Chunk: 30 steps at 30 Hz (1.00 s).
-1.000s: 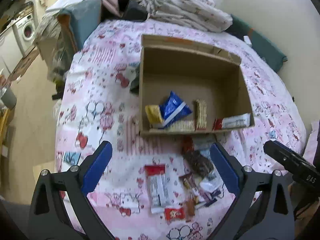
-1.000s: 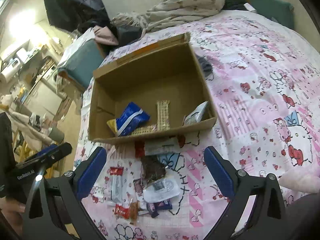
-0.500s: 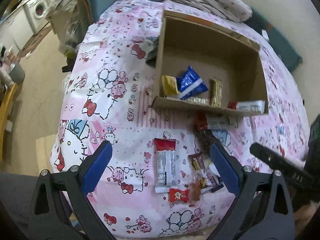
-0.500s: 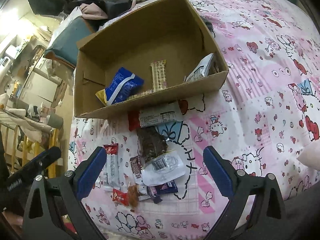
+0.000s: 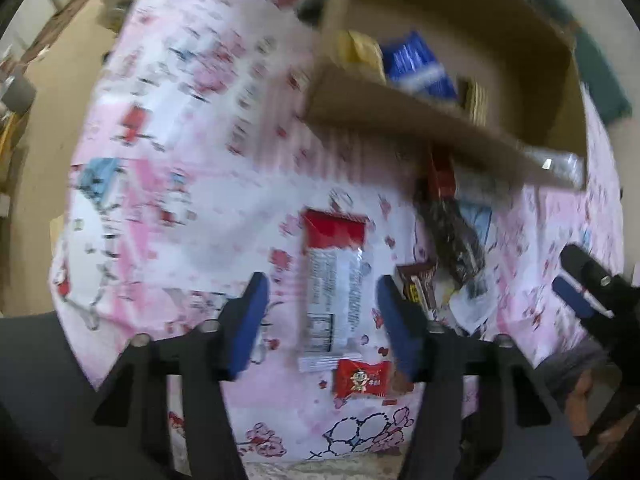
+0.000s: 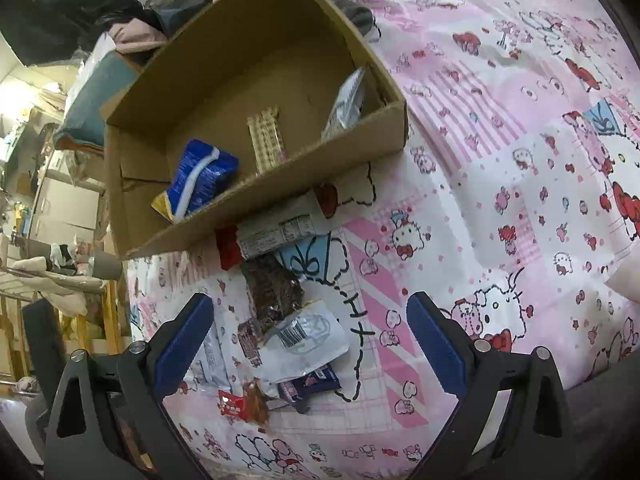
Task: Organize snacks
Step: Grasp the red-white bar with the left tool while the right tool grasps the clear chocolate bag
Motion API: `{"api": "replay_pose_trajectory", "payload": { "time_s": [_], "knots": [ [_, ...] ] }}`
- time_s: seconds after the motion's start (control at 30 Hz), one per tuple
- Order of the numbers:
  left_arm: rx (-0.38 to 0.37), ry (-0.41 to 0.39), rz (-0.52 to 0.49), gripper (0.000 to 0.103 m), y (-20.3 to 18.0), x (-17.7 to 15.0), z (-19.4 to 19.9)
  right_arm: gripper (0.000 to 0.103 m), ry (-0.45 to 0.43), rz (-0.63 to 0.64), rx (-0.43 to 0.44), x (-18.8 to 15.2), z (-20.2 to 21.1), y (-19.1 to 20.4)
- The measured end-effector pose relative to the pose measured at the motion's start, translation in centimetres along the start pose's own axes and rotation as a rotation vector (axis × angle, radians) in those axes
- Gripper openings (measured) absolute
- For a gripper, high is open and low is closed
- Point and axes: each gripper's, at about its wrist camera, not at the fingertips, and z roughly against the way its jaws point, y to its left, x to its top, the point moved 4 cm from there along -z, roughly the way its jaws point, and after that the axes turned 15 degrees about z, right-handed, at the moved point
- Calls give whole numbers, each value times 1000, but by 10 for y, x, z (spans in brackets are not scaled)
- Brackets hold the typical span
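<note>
Box: open brown cardboard box [image 6: 256, 92] at 11 o'clock, holding a blue crinkled packet [image 6: 202, 176].
Loose: red-and-white wrapped bar [image 5: 334, 276] flat on the bed, 6 o'clock.

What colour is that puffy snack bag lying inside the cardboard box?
The snack bag is blue with a white stripe and a yellow end, clearest in the right wrist view.

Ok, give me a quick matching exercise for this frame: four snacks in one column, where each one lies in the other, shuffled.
Snacks:
1. blue bag
2. long red-and-silver bar
3. small red candy
4. silver packet

Places:
A. on the sheet, between the left tool's open fingers
B. in the box, leaning in its right corner
C. in the box, near its left front
D. on the sheet, just below the long bar's near end

Pairs: 1-C, 2-A, 3-D, 4-B
</note>
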Motion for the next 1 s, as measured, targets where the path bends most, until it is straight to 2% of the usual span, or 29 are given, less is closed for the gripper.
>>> {"api": "replay_pose_trajectory", "payload": {
  "time_s": [0.13, 0.27, 0.4, 0.5, 0.6, 0.73, 0.87, 0.9, 0.97, 1.0],
  "knots": [
    [59, 32, -50, 48, -10, -10, -26, 99, 49, -14, -2, -4, -11, -4],
    [92, 38, -108, 29, -16, -17, -33, 99, 65, -20, -5, -5, -15, -6],
    [98, 27, -130, 28, -19, -16, -31, 99, 79, -4, -10, -5, -21, -1],
    [64, 16, -105, 28, -17, -8, -18, 99, 115, 28, -1, -5, -33, 8],
    [20, -29, -81, 28, -19, -4, 5, 99, 174, 83, 17, -5, -47, 18],
    [-40, -73, -32, 28, -18, 3, 29, 100, 239, 217, -46, -4, -63, 34],
    [-79, -71, 3, 28, -7, 13, 39, 100, 293, 378, -141, -10, -82, 50],
    [-81, -69, 7, 28, -4, 12, 41, 99, 299, 402, -141, -11, -85, 54],
    [-75, -73, -1, 28, -5, 11, 43, 85, 312, 473, -132, -14, -92, 68],
    [-73, -80, -10, 28, -6, 11, 44, 78, 314, 515, -161, -14, -96, 74]
  ]
}}
